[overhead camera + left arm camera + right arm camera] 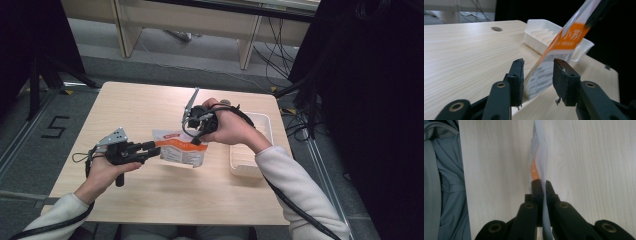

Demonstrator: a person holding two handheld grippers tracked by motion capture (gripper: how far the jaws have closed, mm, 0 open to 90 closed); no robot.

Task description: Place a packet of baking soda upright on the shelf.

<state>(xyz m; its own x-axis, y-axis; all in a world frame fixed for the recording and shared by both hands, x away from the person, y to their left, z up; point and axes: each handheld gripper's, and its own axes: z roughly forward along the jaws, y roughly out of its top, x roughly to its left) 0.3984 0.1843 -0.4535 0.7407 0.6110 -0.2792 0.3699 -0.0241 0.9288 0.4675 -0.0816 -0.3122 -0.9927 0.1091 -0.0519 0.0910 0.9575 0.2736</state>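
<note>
An orange and white packet [182, 147] hangs just over the wooden table [140, 100], held by its top right corner. My right gripper [198, 140] points down from above and is shut on that corner; in the right gripper view the thin packet [537, 157] runs edge-on between the closed jaws of my right gripper [541, 186]. My left gripper [155, 146] reaches in level from the left. In the left gripper view its pads [517, 75] stand apart around the packet's lower edge [549, 62] without pressing it, so my left gripper [537, 75] is open.
A white ribbed tray [265, 125] sits at the table's right edge, just behind the right hand; it is also in the left gripper view [534, 27]. A small round hole [496, 29] marks the tabletop. Desks and cables stand beyond the table.
</note>
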